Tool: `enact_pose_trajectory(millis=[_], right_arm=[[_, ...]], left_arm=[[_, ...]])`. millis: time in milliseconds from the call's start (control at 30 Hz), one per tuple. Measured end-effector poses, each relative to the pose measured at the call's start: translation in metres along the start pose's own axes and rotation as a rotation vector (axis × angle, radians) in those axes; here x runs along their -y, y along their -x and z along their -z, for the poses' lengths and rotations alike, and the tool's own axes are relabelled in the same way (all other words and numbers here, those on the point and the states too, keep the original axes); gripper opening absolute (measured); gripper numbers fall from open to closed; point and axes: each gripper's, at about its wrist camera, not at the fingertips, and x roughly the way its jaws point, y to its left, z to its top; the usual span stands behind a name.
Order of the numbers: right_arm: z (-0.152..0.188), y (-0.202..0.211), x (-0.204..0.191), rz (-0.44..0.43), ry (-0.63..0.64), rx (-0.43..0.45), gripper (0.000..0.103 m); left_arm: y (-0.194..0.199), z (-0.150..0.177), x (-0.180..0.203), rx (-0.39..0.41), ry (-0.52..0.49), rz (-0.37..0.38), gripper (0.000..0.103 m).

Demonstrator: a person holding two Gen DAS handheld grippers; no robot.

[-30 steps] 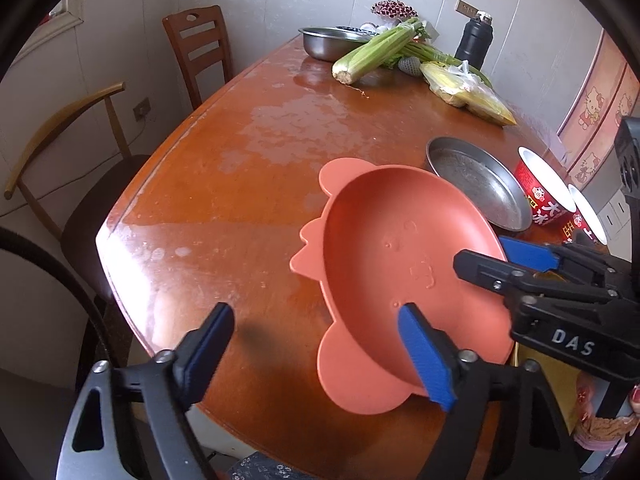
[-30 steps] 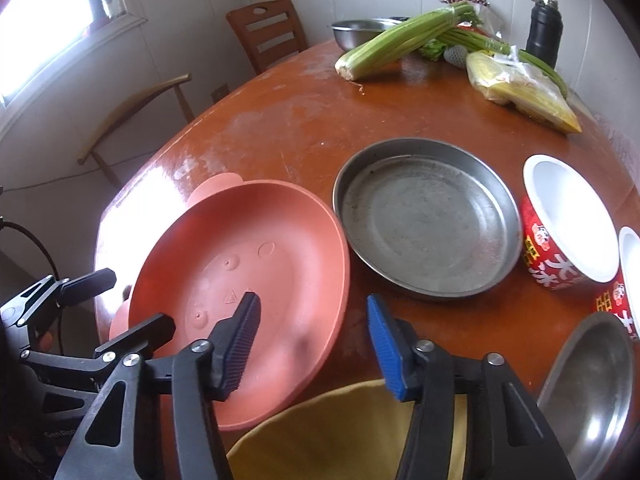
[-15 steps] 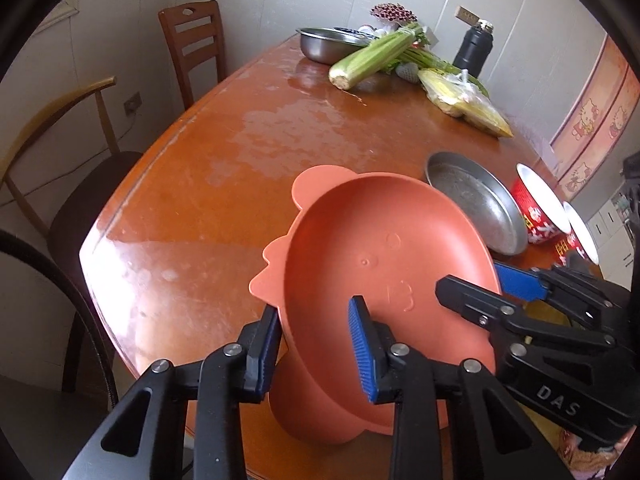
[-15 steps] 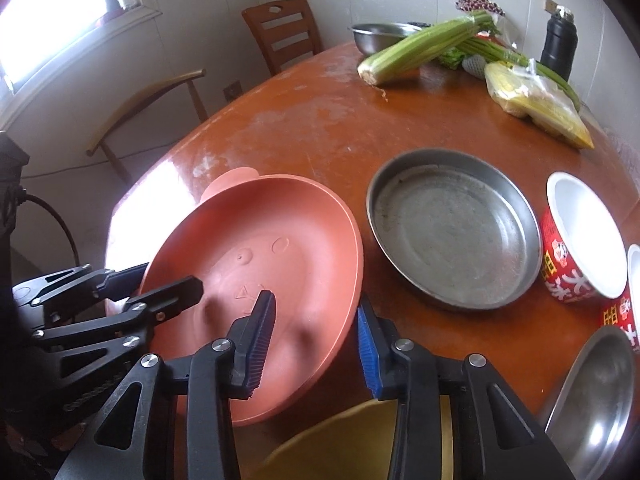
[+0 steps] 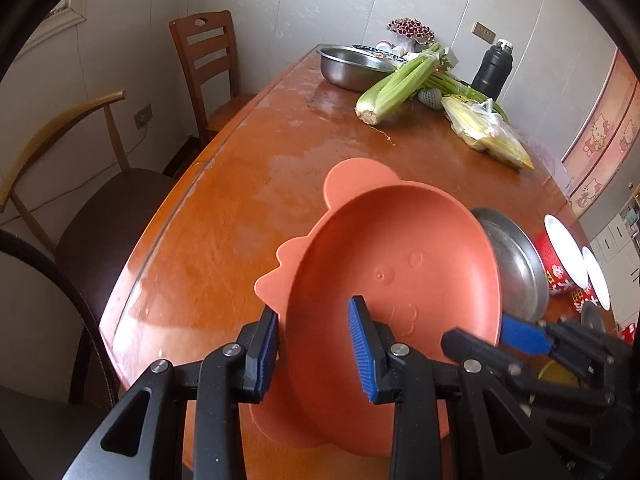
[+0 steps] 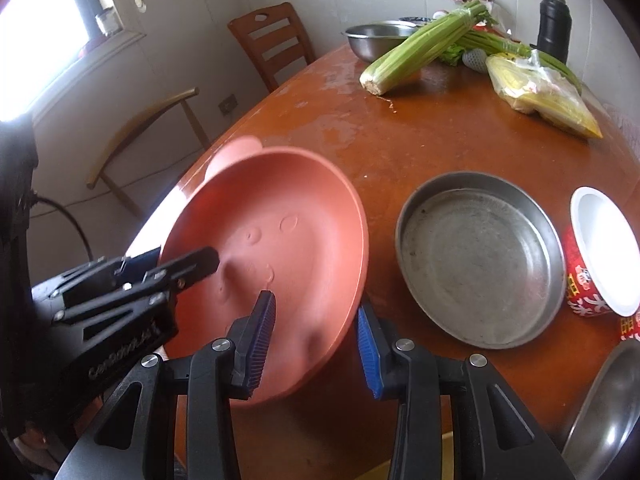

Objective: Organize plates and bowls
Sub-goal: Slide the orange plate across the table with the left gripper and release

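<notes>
Glossy orange-brown wooden table (image 6: 440,136), pale worn patches near far end, steel pan (image 6: 478,260) on it, red bowl (image 6: 600,256) just beside pan, steel basin (image 6: 376,38), celery bunch (image 6: 420,46), bagged corn (image 6: 540,96), black flask (image 6: 554,20) at far end.

Celery (image 5: 400,82), bagged corn (image 5: 486,132) and a black flask (image 5: 492,70) on the table (image 5: 240,208)

1. I can read no full word anywhere.
2. The red paper bowl (image 6: 588,280) carries white Chinese characters; I make out "大".
3. White lettering on the left gripper (image 6: 188,266) body is upside down and unreadable.
</notes>
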Motion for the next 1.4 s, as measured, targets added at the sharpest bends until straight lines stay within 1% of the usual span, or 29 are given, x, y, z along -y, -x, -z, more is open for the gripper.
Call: enact_pose_trajectory(millis=[133,400,500,633,733,767,800,1000,1233,1400], right_arm=[[0.000,-0.009,0.001,-0.001,-0.016,-0.026,0.041],[0.002,-0.017,0.001,0.018,-0.025,-0.060,0.041],[0.004,-0.022,0.001,0.009,-0.036,-0.085,0.041],[0.003,-0.019,0.002,0.007,-0.044,-0.077,0.041],[0.004,-0.014,0.005,0.033,-0.043,-0.059,0.041],[0.004,-0.012,0.005,0.037,-0.046,-0.052,0.041],[0.005,-0.009,0.006,0.036,-0.049,-0.041,0.042],[0.005,0.014,0.013,0.052,-0.062,0.025,0.042],[0.011,0.046,0.020,0.060,-0.084,0.091,0.043],[0.020,0.070,0.018,0.064,-0.077,0.129,0.046]], left_arm=[[-0.011,-0.003,-0.003,-0.017,-0.003,-0.002,0.034],[-0.023,-0.006,-0.004,-0.024,-0.018,-0.002,0.034],[-0.025,-0.007,-0.007,-0.033,-0.012,0.009,0.034],[-0.021,-0.007,-0.011,-0.022,-0.011,-0.024,0.034],[-0.016,-0.008,-0.013,-0.005,-0.012,-0.056,0.039],[-0.015,-0.008,-0.014,0.001,-0.014,-0.063,0.043],[-0.012,-0.008,-0.013,0.009,-0.019,-0.073,0.044],[0.008,-0.006,-0.008,0.045,-0.038,-0.068,0.046],[0.030,0.001,0.011,0.067,-0.085,-0.024,0.048],[0.046,0.011,0.030,0.078,-0.128,0.023,0.048]])
